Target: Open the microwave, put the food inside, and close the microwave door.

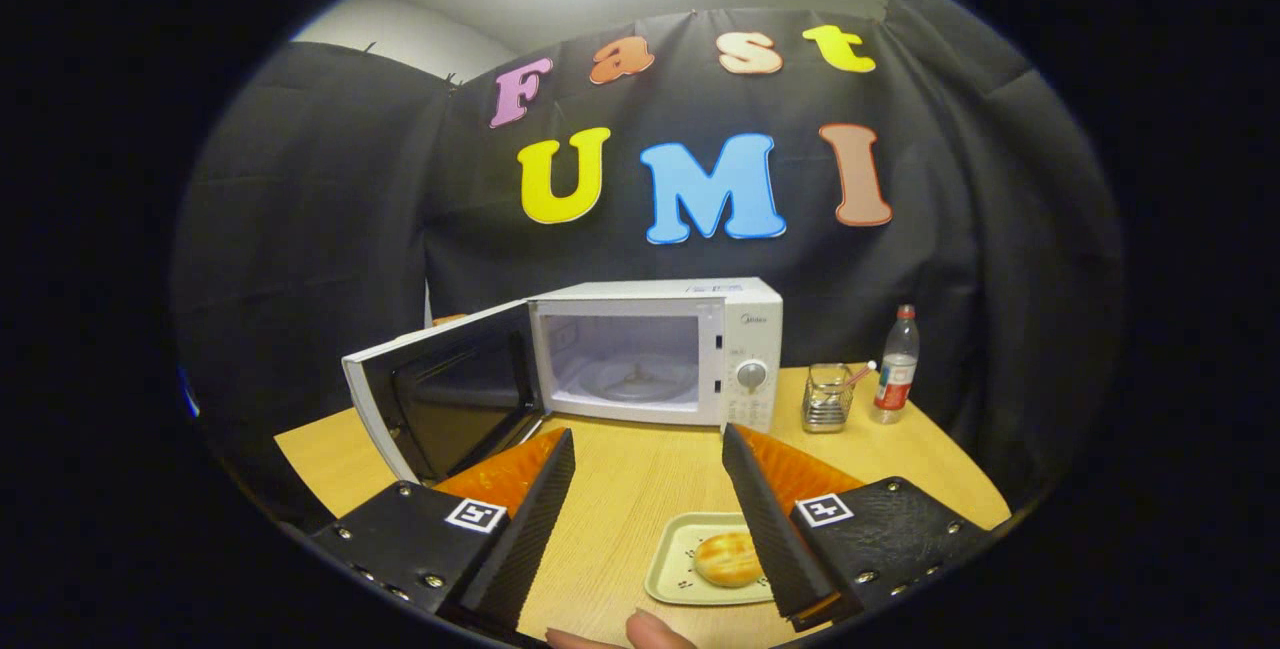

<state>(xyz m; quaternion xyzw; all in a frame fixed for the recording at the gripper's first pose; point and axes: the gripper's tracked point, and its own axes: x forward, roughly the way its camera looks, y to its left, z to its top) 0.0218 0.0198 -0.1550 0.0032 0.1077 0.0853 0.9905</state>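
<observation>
Gripper point(648, 444) fingers stand spread wide apart above a wooden table point(620, 489), holding nothing and touching nothing; the tool is released. Each black finger point(535, 519) has a ridged inner face and an orange backing, and both tips point ahead toward 12 o'clock.

Between the fingers, close to the right one at about 5 o'clock from the gap's middle, a small pale square tray point(680, 554) lies flat on the table. On it sits a round golden bun point(728, 559), the food. The right finger overlaps the tray's right edge from the camera's angle; whether it touches the tray cannot be told. The bun is round, so it shows no clear long axis.

Beyond the fingertips, at 12 o'clock, a white microwave point(745, 324) stands on the table with its front facing the gripper and its long axis running side to side. Its door point(440, 394) is swung open on the left, toward 10 o'clock, and the lit cavity with a glass turntable point(635, 384) is exposed. A round dial point(751, 375) sits on the control panel at the right.

At 1 o'clock, just right of the microwave, stand a glass jar point(827, 397) holding a straw-like stick and, beside it, an upright plastic bottle point(896, 367) with a red label.

At 6 o'clock, a person's fingertip point(655, 629) shows near the tray.
</observation>
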